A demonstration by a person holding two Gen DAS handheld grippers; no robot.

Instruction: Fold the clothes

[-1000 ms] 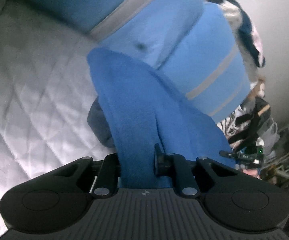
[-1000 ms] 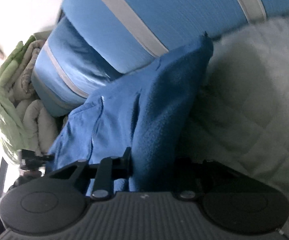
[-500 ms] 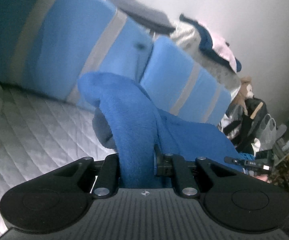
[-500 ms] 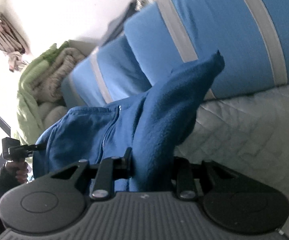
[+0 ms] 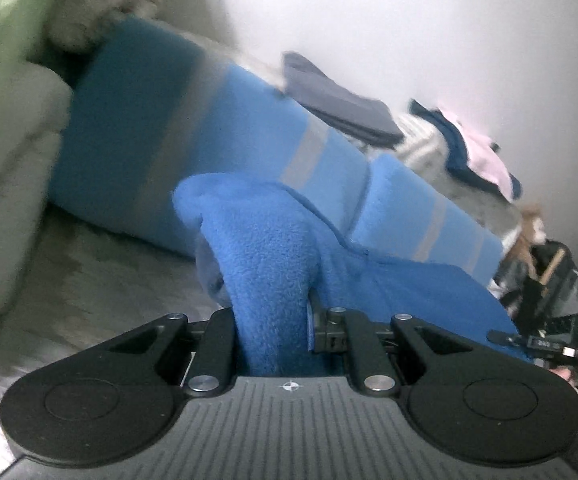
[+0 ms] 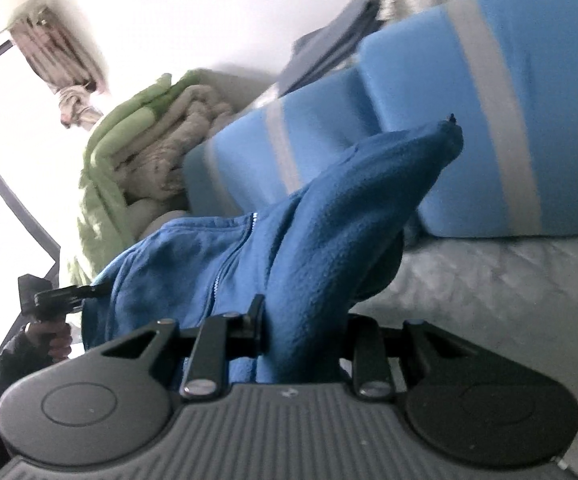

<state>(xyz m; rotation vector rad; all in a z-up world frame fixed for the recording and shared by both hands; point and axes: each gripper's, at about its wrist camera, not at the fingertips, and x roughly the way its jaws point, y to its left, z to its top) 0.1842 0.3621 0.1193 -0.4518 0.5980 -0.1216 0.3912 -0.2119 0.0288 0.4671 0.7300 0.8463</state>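
Observation:
A blue fleece zip jacket (image 5: 265, 256) hangs stretched between both grippers above the bed. My left gripper (image 5: 273, 320) is shut on one bunched end of it, fabric rising between the jaws. My right gripper (image 6: 301, 320) is shut on the other end of the blue fleece jacket (image 6: 329, 232), whose zipper runs down the middle part at left. The other gripper (image 6: 49, 300) shows at the far left of the right wrist view, held by a hand, and the other gripper (image 5: 537, 342) shows at the far right of the left wrist view. The fingertips are buried in fleece.
Blue pillows with grey stripes (image 5: 209, 128) (image 6: 509, 120) lean along the wall behind a white quilted mattress (image 6: 489, 280). Folded green and beige blankets (image 6: 149, 140) are piled at one end. Dark and pink clothes (image 5: 469, 152) lie on top of the pillows; clutter (image 5: 549, 272) stands at the far right.
Both grippers have risen with the jacket and tilted upward, so the wall, the blanket pile and the pillow tops have come into view. The grips have not changed.

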